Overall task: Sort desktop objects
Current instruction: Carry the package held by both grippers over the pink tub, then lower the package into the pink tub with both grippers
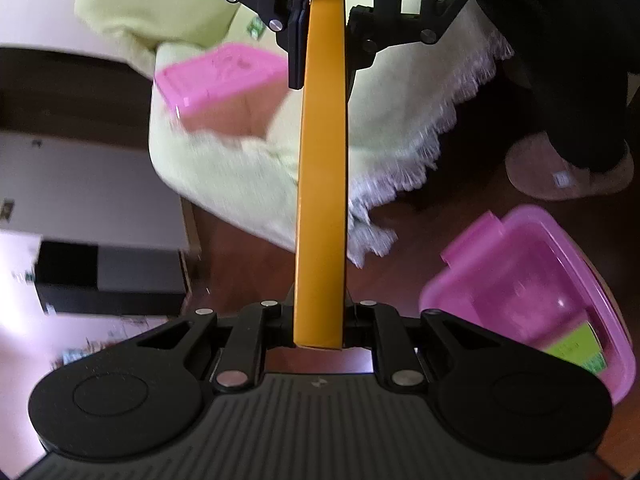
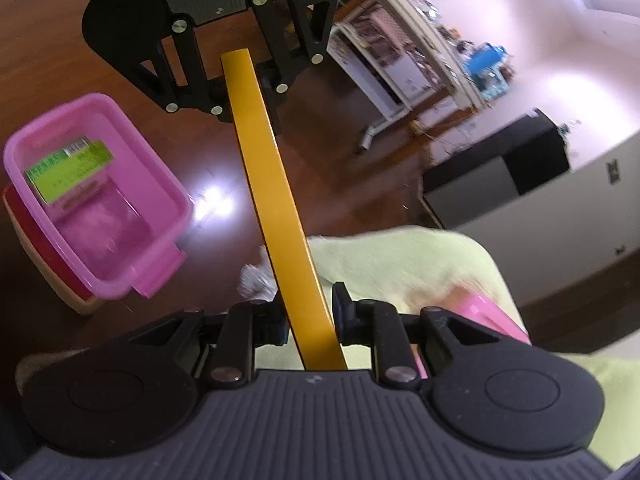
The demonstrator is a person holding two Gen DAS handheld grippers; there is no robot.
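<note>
A long yellow strip [image 1: 322, 168] spans between my two grippers, held up in the air. In the left wrist view my left gripper [image 1: 320, 320] is shut on its near end, and my right gripper [image 1: 325, 44] clamps the far end at the top. The right wrist view shows the reverse: the right gripper [image 2: 310, 316] grips the yellow strip [image 2: 272, 184] close to the camera and the left gripper [image 2: 240, 96] holds the far end. Below lies an open pink box [image 2: 96, 200] with a green packet [image 2: 68, 170] inside. A pink lid [image 1: 220, 76] rests on a pale green cloth [image 1: 400, 120].
The pink box [image 1: 540, 292] sits on a wooden board [image 2: 60, 288] over dark brown floor. A person's slippered foot [image 1: 568, 168] stands by the cloth's fringe. A black cabinet [image 2: 500, 160] and a white rack [image 2: 400, 60] stand further off.
</note>
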